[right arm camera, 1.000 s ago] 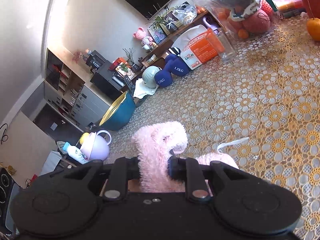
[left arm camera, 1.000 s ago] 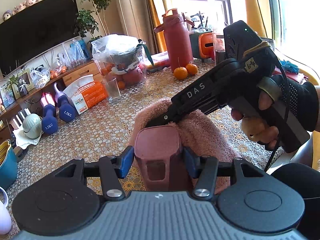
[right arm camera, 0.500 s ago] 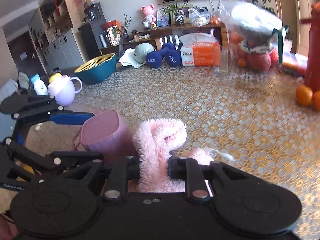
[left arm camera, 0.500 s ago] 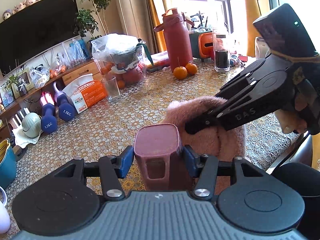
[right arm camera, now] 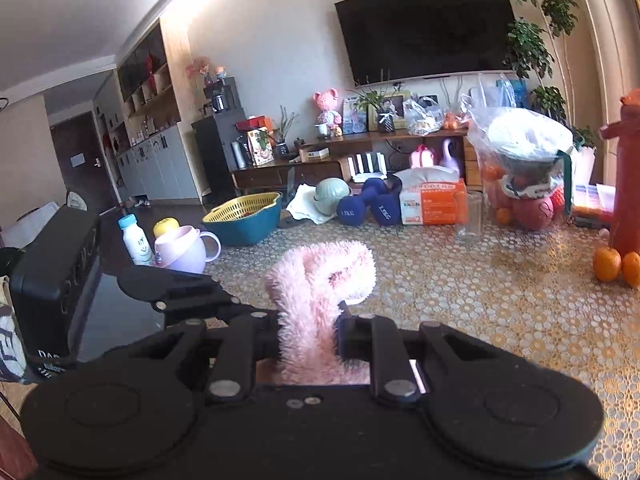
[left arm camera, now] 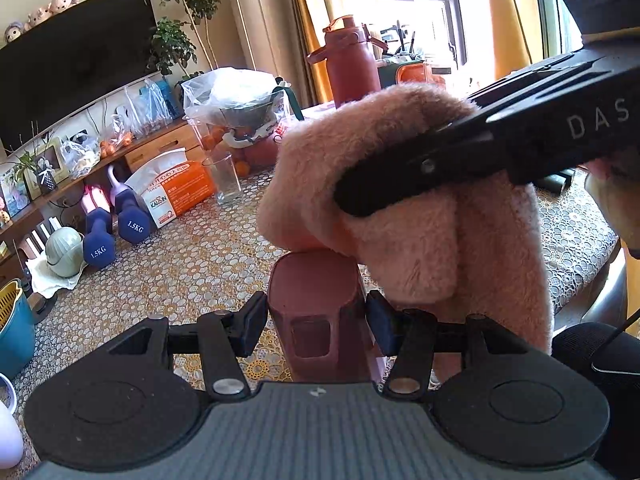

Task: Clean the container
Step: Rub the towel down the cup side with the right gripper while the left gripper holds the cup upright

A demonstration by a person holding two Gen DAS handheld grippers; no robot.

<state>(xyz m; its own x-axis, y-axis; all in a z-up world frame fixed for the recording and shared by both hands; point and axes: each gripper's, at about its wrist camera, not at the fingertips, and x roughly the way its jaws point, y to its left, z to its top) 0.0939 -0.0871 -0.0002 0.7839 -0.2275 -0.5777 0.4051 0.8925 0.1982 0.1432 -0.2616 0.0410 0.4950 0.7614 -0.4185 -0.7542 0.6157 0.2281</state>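
So the cup got wiped.
Left tongs (left arm camera: 316, 316) pinched the stiff cup (left arm camera: 316, 304); right tongs (right arm camera: 308, 334) pinched the soft cloth (right arm camera: 320, 280).

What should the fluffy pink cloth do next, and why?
Probably go down and rub the top of the dark pink container. The left hand-held gripper clamps that container upright, and the right hand-held gripper is shut on the pink cloth, which hangs above and behind the container's top. Whether it touches is unclear, so a small lowering should bring them firmly together.
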